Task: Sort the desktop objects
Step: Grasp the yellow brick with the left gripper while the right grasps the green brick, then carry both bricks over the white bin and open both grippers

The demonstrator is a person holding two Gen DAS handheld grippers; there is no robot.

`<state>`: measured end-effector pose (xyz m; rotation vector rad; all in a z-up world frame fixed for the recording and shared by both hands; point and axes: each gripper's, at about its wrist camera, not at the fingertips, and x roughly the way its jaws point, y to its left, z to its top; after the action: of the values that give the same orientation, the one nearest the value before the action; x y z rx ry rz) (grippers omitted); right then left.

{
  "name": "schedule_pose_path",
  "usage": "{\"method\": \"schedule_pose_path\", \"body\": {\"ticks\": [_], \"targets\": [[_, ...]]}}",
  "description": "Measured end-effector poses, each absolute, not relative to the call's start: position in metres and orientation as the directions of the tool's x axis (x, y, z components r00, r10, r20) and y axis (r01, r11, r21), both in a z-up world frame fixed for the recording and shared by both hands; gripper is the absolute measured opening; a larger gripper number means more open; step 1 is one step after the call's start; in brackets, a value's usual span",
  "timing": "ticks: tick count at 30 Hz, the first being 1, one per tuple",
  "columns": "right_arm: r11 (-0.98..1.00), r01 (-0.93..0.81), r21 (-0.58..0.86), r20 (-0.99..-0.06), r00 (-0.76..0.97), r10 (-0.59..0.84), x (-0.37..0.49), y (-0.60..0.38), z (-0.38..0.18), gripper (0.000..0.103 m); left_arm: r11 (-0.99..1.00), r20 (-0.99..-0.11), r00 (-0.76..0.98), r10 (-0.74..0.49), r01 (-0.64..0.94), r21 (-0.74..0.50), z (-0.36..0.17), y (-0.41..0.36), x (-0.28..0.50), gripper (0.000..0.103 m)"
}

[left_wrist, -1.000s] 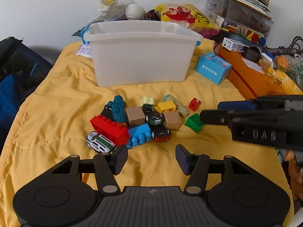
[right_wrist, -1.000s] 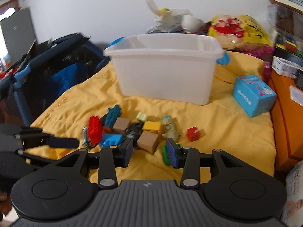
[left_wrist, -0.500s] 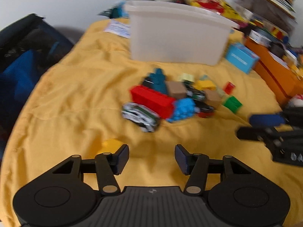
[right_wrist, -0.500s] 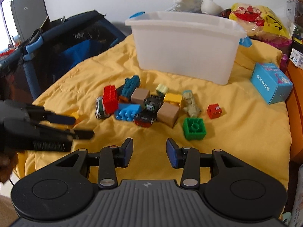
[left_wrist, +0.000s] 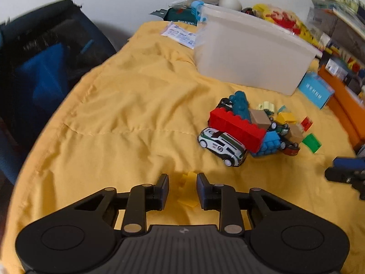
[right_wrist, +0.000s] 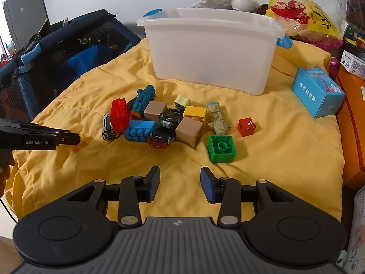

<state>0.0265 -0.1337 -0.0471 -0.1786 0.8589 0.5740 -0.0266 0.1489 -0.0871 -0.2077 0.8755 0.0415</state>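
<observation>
Yellow quilted cloth (left_wrist: pixel 127 118) covers the work surface, with a white plastic bin (left_wrist: pixel 251 52) well ahead of both grippers and the toy pile between.

We have the left gripper (left_wrist: pixel 182 188) straddling a small yellow block (left_wrist: pixel 187 190). Its jaws have just been closing, with the block between them; a narrow gap shows at each pad, so we cannot tell whether they press it yet. The right gripper (right_wrist: pixel 179 183) stands open and empty, with the green brick (right_wrist: pixel 220 148) just ahead of it.

We judge the block to be light, rigid moulded plastic, smooth-faced and not fragile. We advise gripping its two flat opposite sides, low and square, since the soft cloth gives under it and it may tip.

It is nearly the cloth's colour, angular and partly hidden by the fingers (left_wrist: pixel 163 190). Its stud pattern is not legible.
</observation>
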Motion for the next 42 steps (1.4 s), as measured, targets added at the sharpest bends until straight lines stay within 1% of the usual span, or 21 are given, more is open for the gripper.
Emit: {"method": "schedule_pose_path", "body": {"ticks": [2, 4, 5, 6, 7, 10, 12, 14, 16, 21, 24, 26, 27, 28, 30, 34, 36, 38, 40, 41, 42], "targets": [[0.836, -0.543, 0.08, -0.759, 0.51, 0.404, 0.027, -0.134, -0.048, 0.044, 0.979, -0.775, 0.624, -0.094, -0.083, -0.186, -0.092, 0.143, -0.022, 0.03], [0.837, -0.541, 0.084, -0.76, 0.509, 0.405, 0.027, -0.134, -0.049, 0.044, 0.991, -0.784, 0.616, -0.073, -0.043, -0.127, -0.097, 0.128, -0.022, 0.029], [0.837, -0.54, 0.085, -0.759, 0.509, 0.405, 0.027, -0.135, -0.049, 0.044, 0.996, -0.782, 0.621, -0.057, -0.02, -0.088, -0.097, 0.12, -0.023, 0.02], [0.837, -0.541, 0.083, -0.758, 0.511, 0.405, 0.028, -0.136, -0.048, 0.044, 0.996, -0.776, 0.628, -0.06, -0.011, -0.086, -0.095, 0.117, -0.025, 0.017], [0.838, -0.54, 0.082, -0.757, 0.514, 0.405, 0.028, -0.137, -0.048, 0.044, 0.995, -0.766, 0.639, -0.07, -0.006, -0.096, -0.092, 0.114, -0.026, 0.017], [0.848, -0.525, 0.077, -0.75, 0.53, 0.396, 0.031, -0.142, -0.046, 0.044, 0.998, -0.719, 0.692, -0.065, 0.052, -0.04, -0.074, 0.1, -0.031, 0.017], [0.858, -0.508, 0.074, -0.749, 0.54, 0.385, 0.037, -0.147, -0.047, 0.044, 0.992, -0.694, 0.71, -0.119, 0.112, -0.055, -0.063, 0.088, -0.029, 0.017], [0.869, -0.491, 0.059, -0.748, 0.555, 0.364, 0.044, -0.15, -0.049, 0.044, 0.982, -0.699, 0.69, -0.188, 0.159, -0.106, -0.062, 0.071, -0.024, 0.017], [0.863, -0.504, 0.016, -0.733, 0.581, 0.353, 0.049, -0.149, -0.049, 0.044, 0.974, -0.715, 0.663, -0.222, 0.186, -0.129, -0.069, 0.054, -0.023, 0.017], [0.814, -0.55, -0.188, -0.694, 0.661, 0.286, 0.054, -0.132, -0.058, 0.043, 0.967, -0.769, 0.601, -0.217, 0.241, -0.085, -0.091, 0.025, -0.026, 0.017], [0.761, -0.602, -0.241, -0.707, 0.646, 0.287, 0.057, -0.12, -0.068, 0.035, 0.966, -0.78, 0.587, -0.216, 0.247, -0.081, -0.094, 0.025, -0.03, 0.018], [0.738, -0.62, -0.266, -0.73, 0.63, 0.266, 0.063, -0.118, -0.078, 0.035, 0.967, -0.782, 0.588, -0.208, 0.245, -0.073, -0.095, 0.024, -0.03, 0.018], [0.752, -0.612, -0.245, -0.75, 0.611, 0.253, 0.071, -0.12, -0.082, 0.038, 0.967, -0.783, 0.587, -0.207, 0.246, -0.071, -0.095, 0.024, -0.03, 0.018], [0.771, -0.592, -0.235, -0.757, 0.609, 0.236, 0.077, -0.124, -0.085, 0.035, 0.967, -0.784, 0.586, -0.205, 0.247, -0.068, -0.095, 0.024, -0.03, 0.018], [0.793, -0.571, -0.212, -0.763, 0.603, 0.231, 0.087, -0.134, -0.086, 0.025, 0.967, -0.784, 0.587, -0.203, 0.247, -0.065, -0.095, 0.021, -0.028, 0.018], [0.821, -0.565, -0.082, -0.761, 0.567, 0.314, 0.078, -0.153, -0.065, 0.025, 0.968, -0.78, 0.593, -0.201, 0.242, -0.065, -0.096, 0.022, -0.028, 0.018], [0.821, -0.566, 0.078, -0.785, 0.473, 0.4, 0.068, -0.159, -0.057, 0.025, 0.969, -0.78, 0.594, -0.198, 0.237, -0.066, -0.098, 0.023, -0.027, 0.018], [0.787, -0.551, 0.277, -0.806, 0.314, 0.503, 0.063, -0.161, -0.063, 0.025, 0.971, -0.778, 0.597, -0.194, 0.232, -0.064, -0.098, 0.022, -0.026, 0.018], [0.746, -0.505, 0.434, -0.784, 0.195, 0.589, 0.062, -0.162, -0.073, 0.026, 0.971, -0.778, 0.599, -0.19, 0.23, -0.06, -0.098, 0.022, -0.026, 0.019], [0.738, -0.465, 0.489, -0.77, 0.166, 0.616, 0.063, -0.163, -0.078, 0.026, 0.972, -0.777, 0.6, -0.187, 0.227, -0.059, -0.098, 0.021, -0.026, 0.019], [0.746, -0.433, 0.506, -0.771, 0.161, 0.616, 0.064, -0.164, -0.082, 0.026, 0.972, -0.777, 0.601, -0.186, 0.226, -0.058, -0.098, 0.021, -0.027, 0.019]]}}
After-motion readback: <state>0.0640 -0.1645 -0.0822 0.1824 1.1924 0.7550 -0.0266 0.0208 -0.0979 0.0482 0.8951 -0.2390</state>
